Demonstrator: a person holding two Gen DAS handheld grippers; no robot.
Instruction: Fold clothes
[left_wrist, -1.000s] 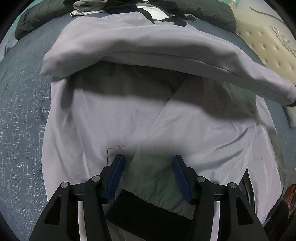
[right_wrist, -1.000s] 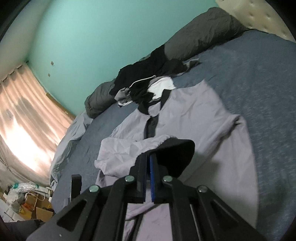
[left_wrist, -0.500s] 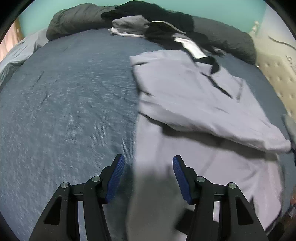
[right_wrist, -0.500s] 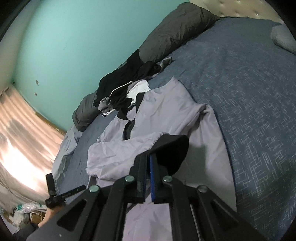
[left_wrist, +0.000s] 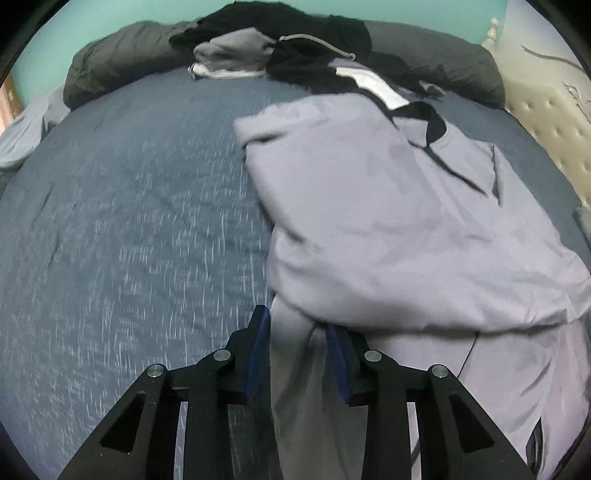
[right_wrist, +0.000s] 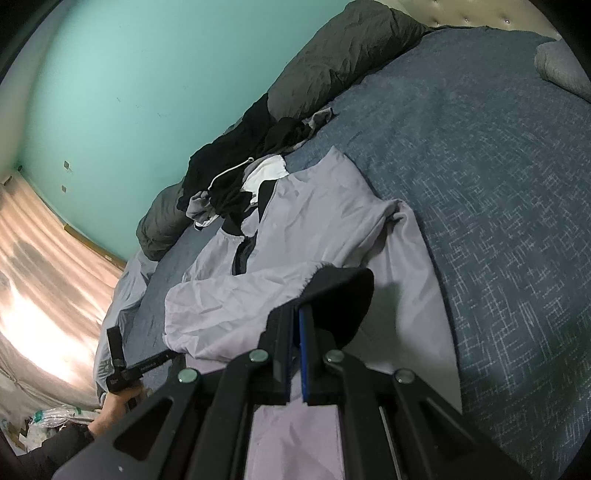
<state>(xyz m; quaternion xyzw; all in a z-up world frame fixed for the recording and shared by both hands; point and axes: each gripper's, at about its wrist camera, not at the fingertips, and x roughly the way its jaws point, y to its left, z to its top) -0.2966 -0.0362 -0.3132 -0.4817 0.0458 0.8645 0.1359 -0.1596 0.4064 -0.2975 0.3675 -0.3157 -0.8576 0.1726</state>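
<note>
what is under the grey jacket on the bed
The blue bedspread lies under the grey jacket. One sleeve is folded across its front. Whatever else lies beneath is covered.

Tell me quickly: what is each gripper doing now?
Left gripper: open, jaws either side of the grey jacket's edge.
Right gripper: shut on the jacket's black cuff.

L hand-held gripper (left_wrist: 297, 334) straddles grey jacket (left_wrist: 388, 229) hem.

Left hand-held gripper (left_wrist: 297, 334) half-closed; right hand-held gripper (right_wrist: 298, 317) clamped tight.
</note>
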